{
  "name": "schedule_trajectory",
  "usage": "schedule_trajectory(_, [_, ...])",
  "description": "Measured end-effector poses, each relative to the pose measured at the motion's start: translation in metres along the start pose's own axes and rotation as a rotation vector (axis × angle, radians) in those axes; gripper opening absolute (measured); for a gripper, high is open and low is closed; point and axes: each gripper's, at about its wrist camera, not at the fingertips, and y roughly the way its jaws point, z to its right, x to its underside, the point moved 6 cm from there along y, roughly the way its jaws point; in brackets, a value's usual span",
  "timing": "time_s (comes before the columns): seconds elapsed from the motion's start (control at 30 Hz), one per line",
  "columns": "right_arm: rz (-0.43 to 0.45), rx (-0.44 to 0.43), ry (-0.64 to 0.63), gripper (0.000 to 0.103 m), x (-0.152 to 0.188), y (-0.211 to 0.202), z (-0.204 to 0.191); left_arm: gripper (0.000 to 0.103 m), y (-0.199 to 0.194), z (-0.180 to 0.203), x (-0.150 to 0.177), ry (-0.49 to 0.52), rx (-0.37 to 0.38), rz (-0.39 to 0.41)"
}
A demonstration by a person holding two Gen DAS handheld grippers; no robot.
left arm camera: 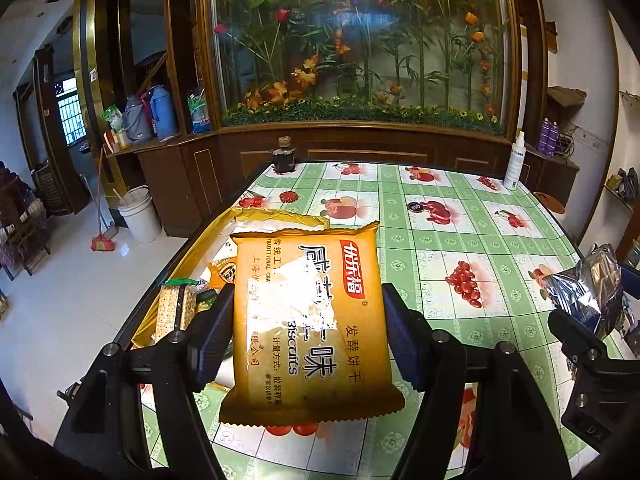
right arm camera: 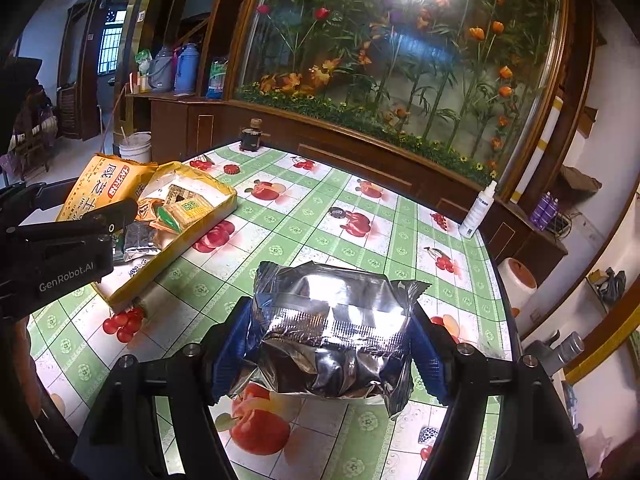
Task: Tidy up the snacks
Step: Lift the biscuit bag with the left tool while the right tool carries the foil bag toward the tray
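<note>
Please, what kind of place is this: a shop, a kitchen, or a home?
Probably a room in a home: a table with fruit-print oilcloth, a wooden cabinet with artificial flowers behind glass, and thermos flasks on a side counter.

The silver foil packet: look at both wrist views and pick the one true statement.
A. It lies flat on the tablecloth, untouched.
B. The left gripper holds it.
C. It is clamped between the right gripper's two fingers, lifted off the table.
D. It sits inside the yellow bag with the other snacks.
C: the silver foil packet sits between the right gripper fingers, above the table, while the left gripper clamps the orange biscuit packet.
</note>
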Motion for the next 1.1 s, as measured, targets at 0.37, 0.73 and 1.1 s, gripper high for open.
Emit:
schedule_trajectory(0.37, [-0.019,0.037,-0.005,0.075,0.002,-0.002,0.000,0.069,-0.001,0.001,0.003,0.004,0.009,-0.018])
schedule_trajectory(0.73, [-0.105,0.101,-0.007,0.076,0.018,0.014,0.013,0.069,0.004,0.002,0.008,0.010,0.008,-0.047])
schedule_trajectory(1.1, [-0.098,0.147,0.018,0.077,0.019,0.015,0.026,0.069,0.010,0.005,0.012,0.020,0.000,-0.068])
